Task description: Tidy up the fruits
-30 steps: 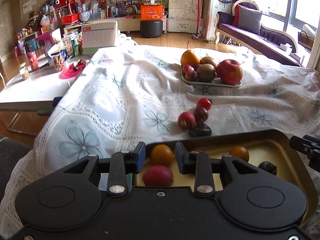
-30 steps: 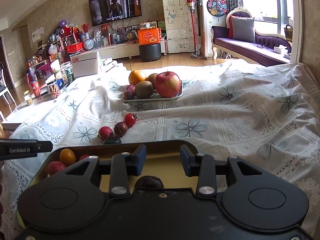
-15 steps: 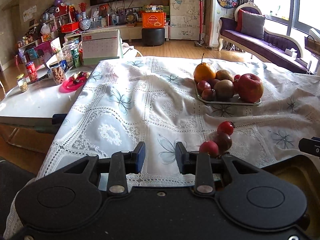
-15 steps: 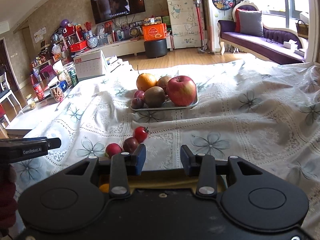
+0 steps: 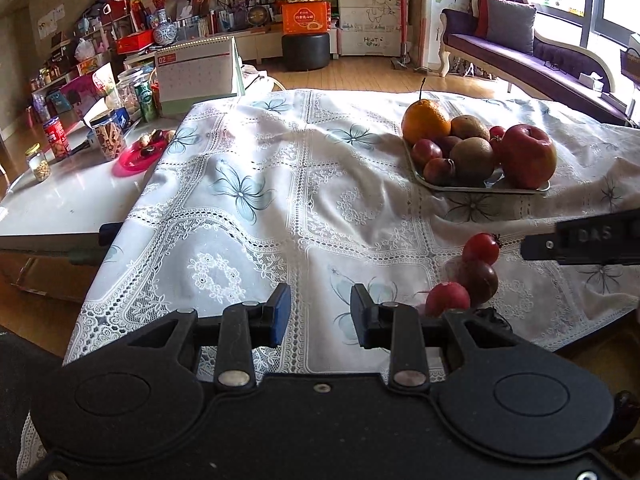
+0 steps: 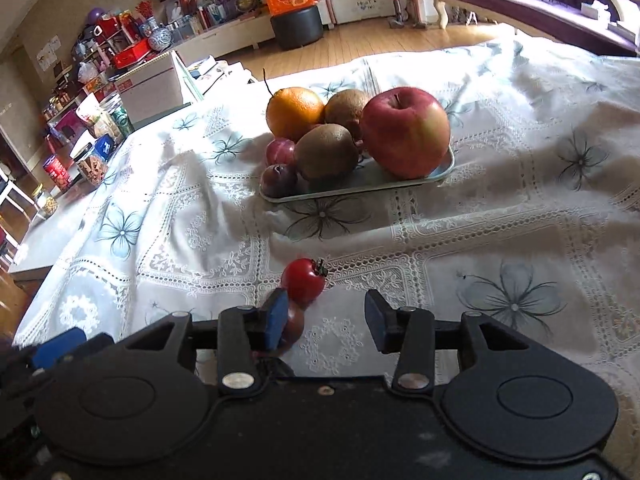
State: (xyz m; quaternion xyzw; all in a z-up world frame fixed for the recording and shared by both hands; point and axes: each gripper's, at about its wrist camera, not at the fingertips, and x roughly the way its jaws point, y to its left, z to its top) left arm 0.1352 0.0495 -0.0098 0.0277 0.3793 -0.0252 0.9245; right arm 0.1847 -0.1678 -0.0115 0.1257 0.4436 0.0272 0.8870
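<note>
You're hovering both grippers, left (image 5: 316, 314) and right (image 6: 326, 318), jaws wide and empty, the tomato (image 6: 303, 279) lying loose just ahead of the right one, so sorting is looking unfinished.

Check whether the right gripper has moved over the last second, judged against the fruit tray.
Yes. The right gripper has moved forward toward the fruit tray, which now looms larger; the cherry tomato sits just ahead of its open jaws.
</note>
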